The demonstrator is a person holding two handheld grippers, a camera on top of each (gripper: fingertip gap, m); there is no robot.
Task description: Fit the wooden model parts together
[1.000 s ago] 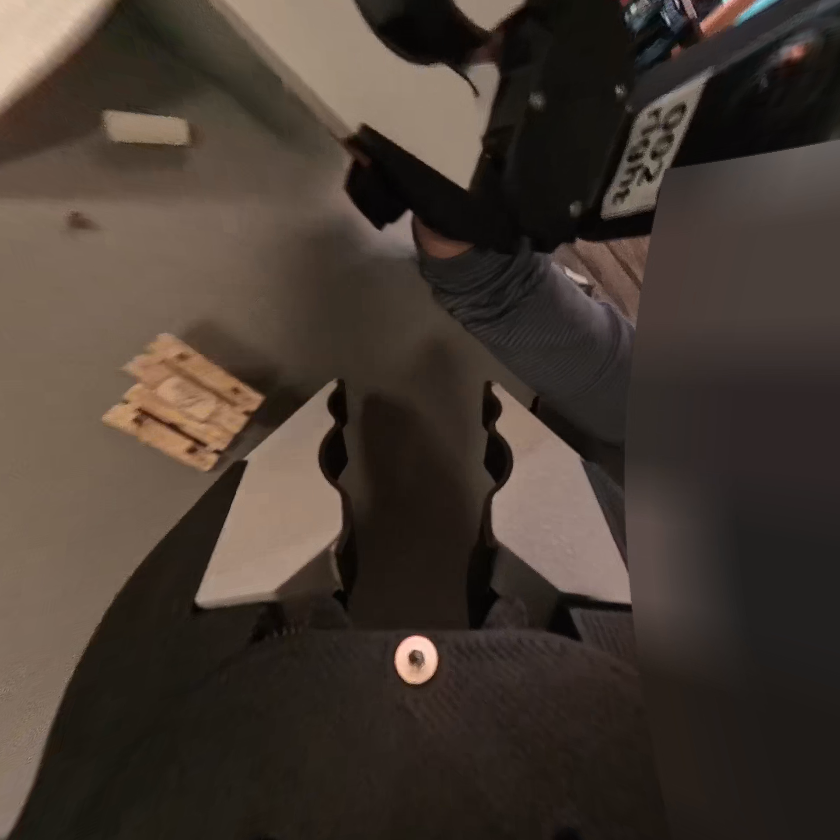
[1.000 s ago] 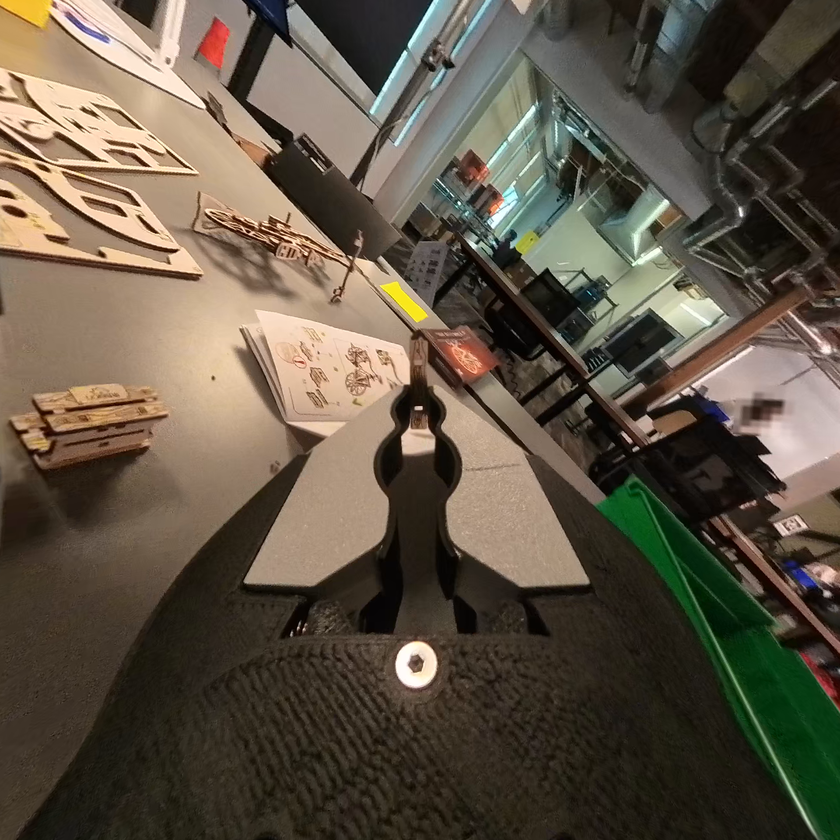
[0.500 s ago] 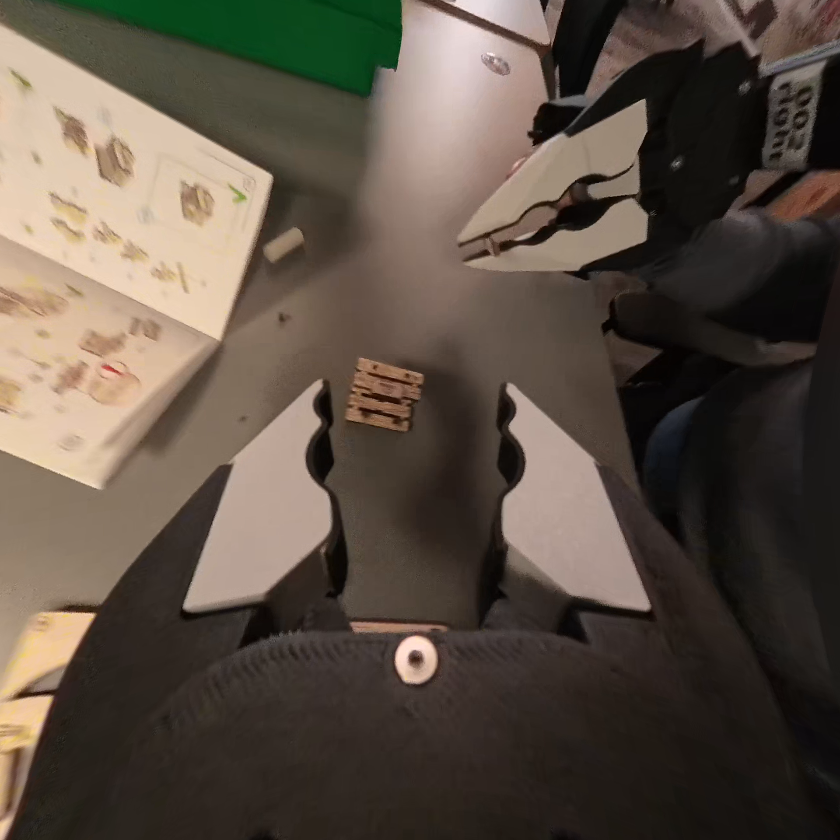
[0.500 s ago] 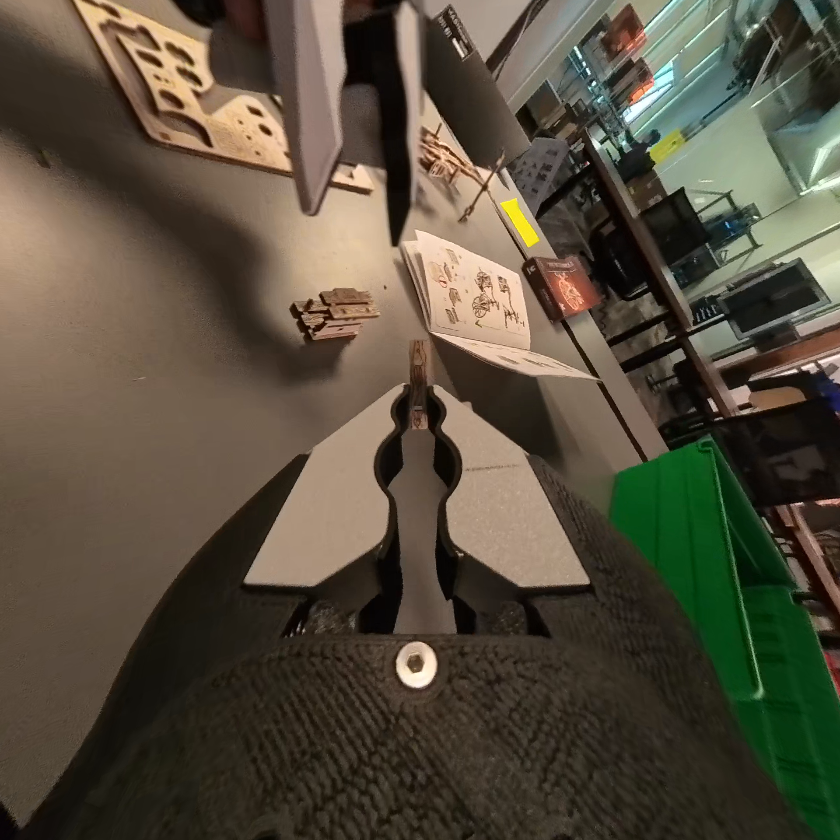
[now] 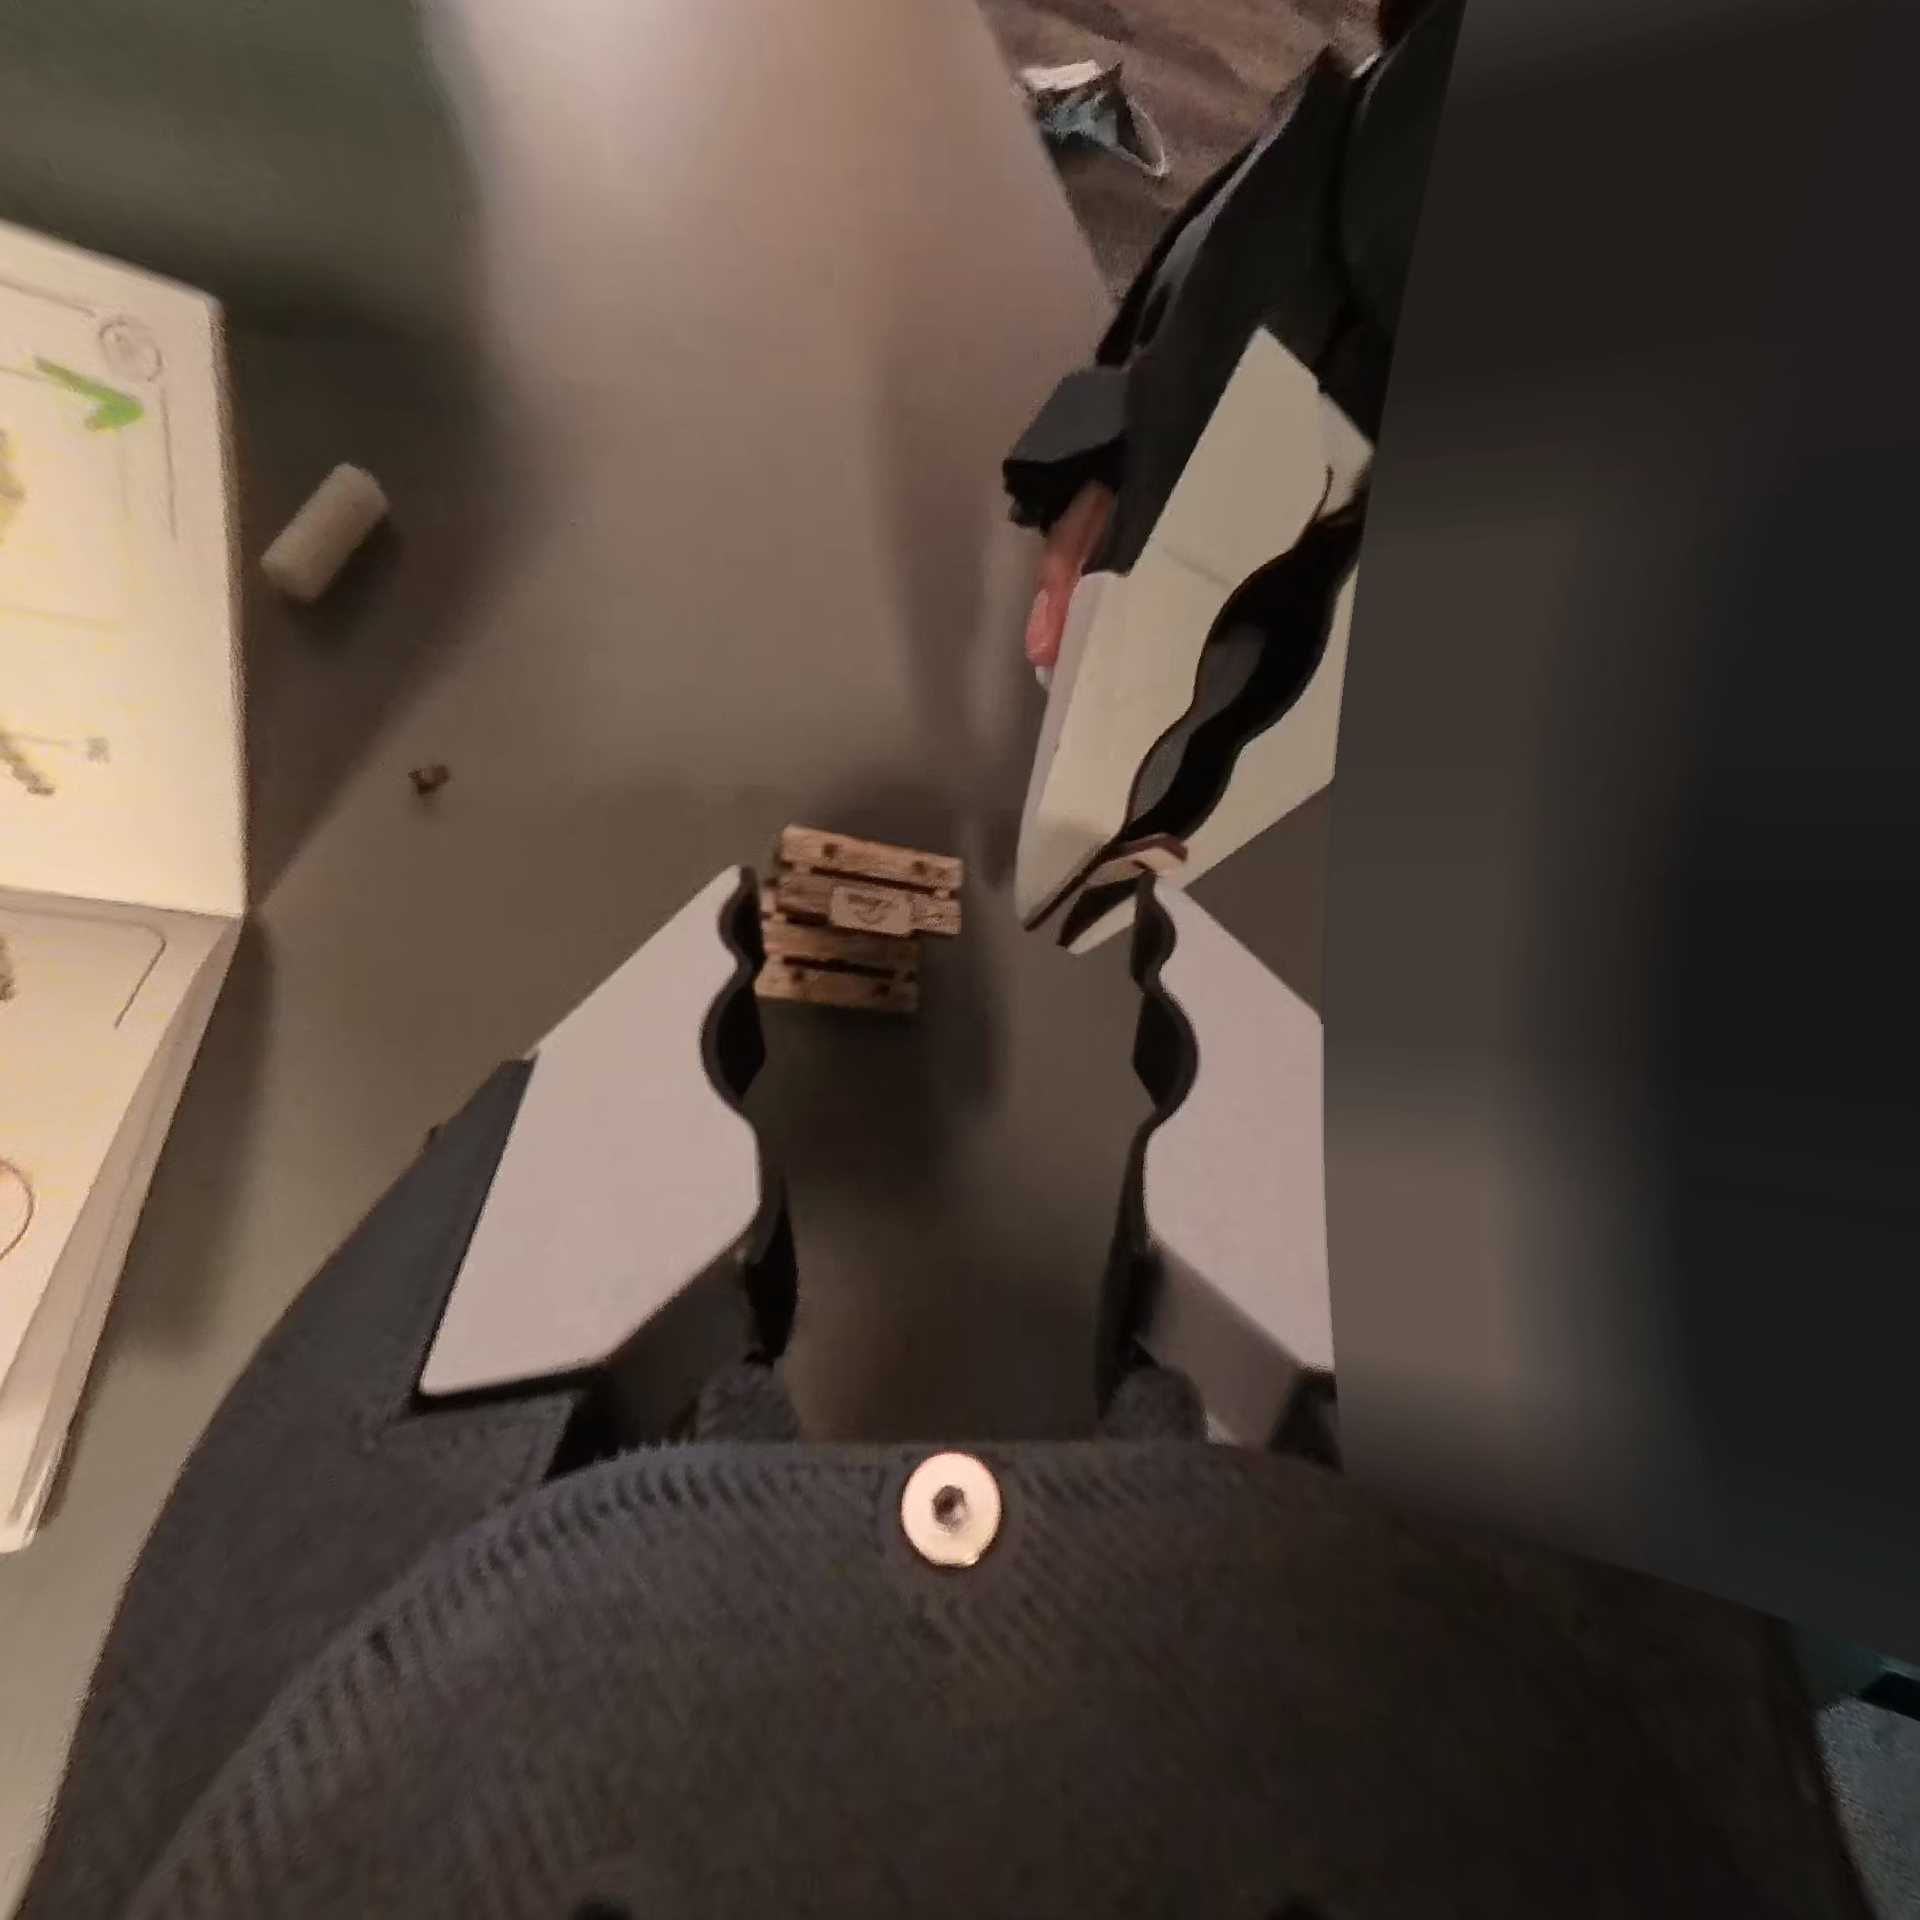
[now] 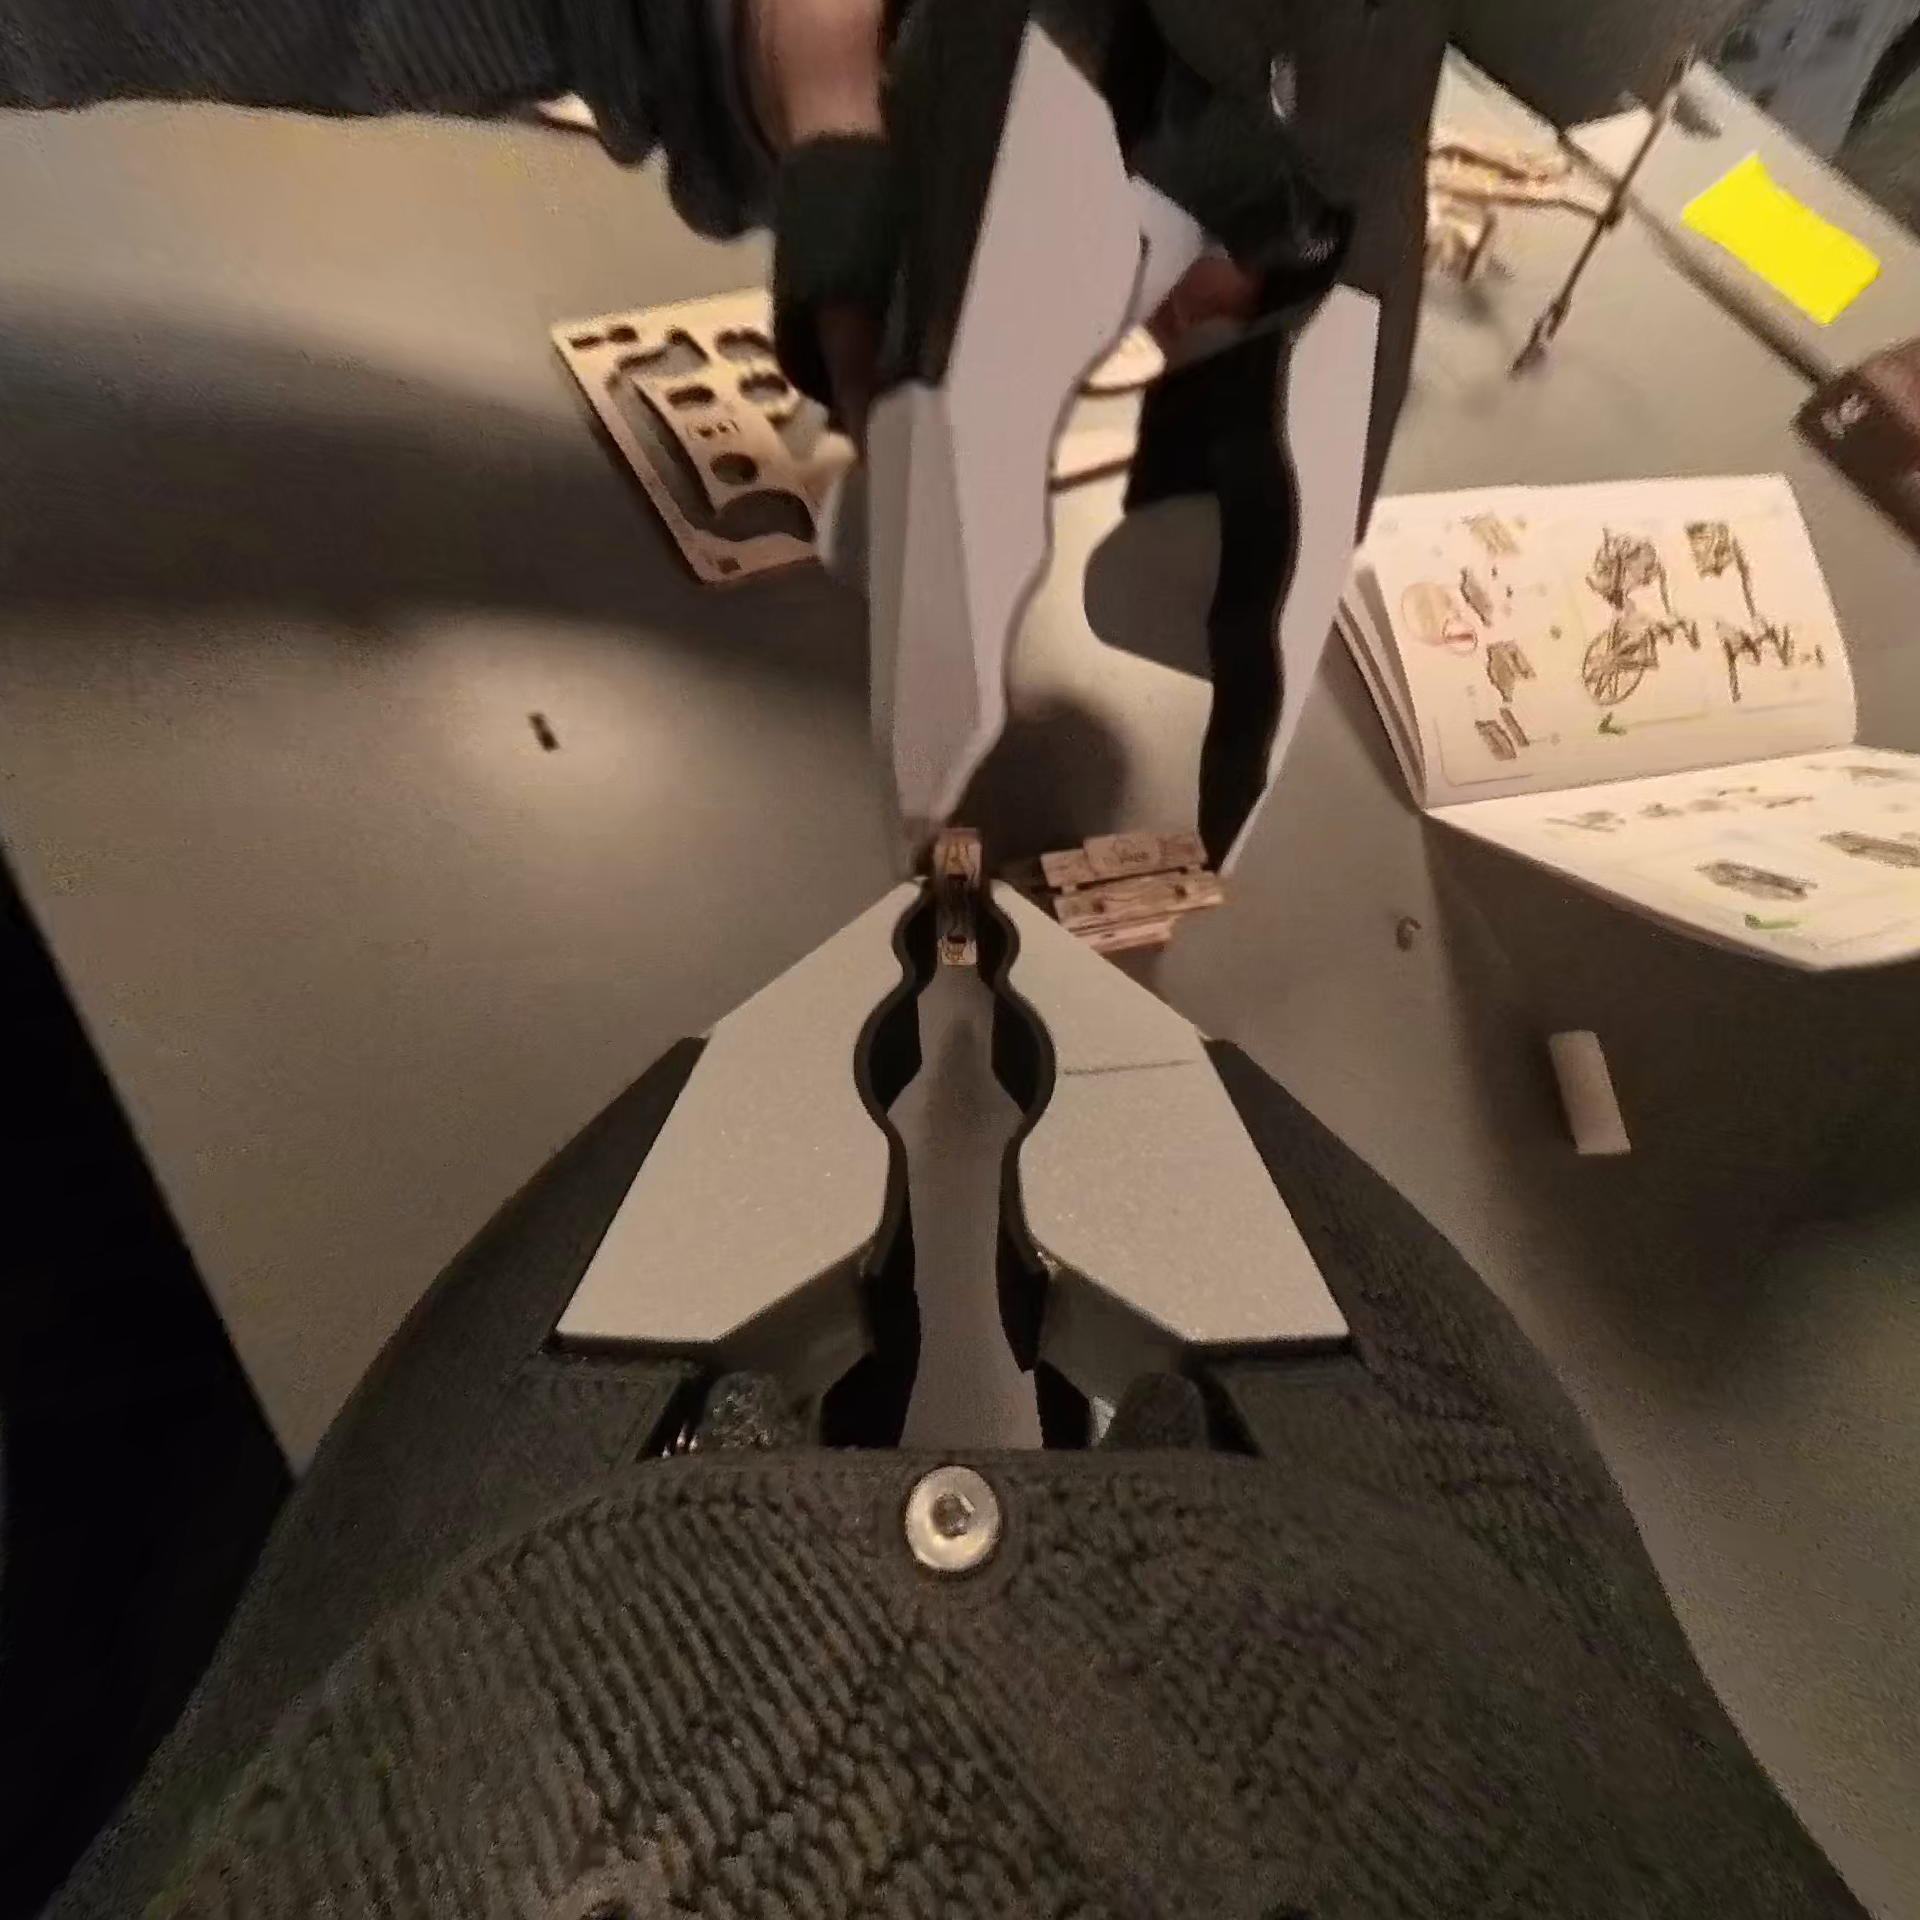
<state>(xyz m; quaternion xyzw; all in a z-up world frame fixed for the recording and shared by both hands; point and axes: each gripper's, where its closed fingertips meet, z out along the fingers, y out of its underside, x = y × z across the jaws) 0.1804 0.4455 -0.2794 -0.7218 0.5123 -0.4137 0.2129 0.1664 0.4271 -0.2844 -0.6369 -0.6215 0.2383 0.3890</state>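
The right hand-held gripper [image 6: 954,906] is clenched on a small wooden part [image 6: 954,883], gripped edge-on at the very fingertips so that most of the part projects forward, free for insertion. The left hand-held gripper [image 5: 940,914] is released, its fingers spread wide and pointing down at the tabletop [image 5: 623,468]. A stacked wooden block [image 5: 857,914] lies on the tabletop between these fingers, close to the finger at 9 o'clock; judged from this, the spread is set to straddle the block before closing.

In the right wrist view the block [image 6: 1127,883] sits just at 3 o'clock of the held part, near but apart. The part is held upright, probably to meet a slot in the block; no slot can be made out.

An open booklet [image 6: 1621,675] lies at 2 o'clock, likely kept in sight for reference. A cut-out sheet [image 6: 686,436] lies at 11 o'clock, and a pale cylinder [image 6: 1588,1091] at 3 o'clock.

Fitting has not yet begun.
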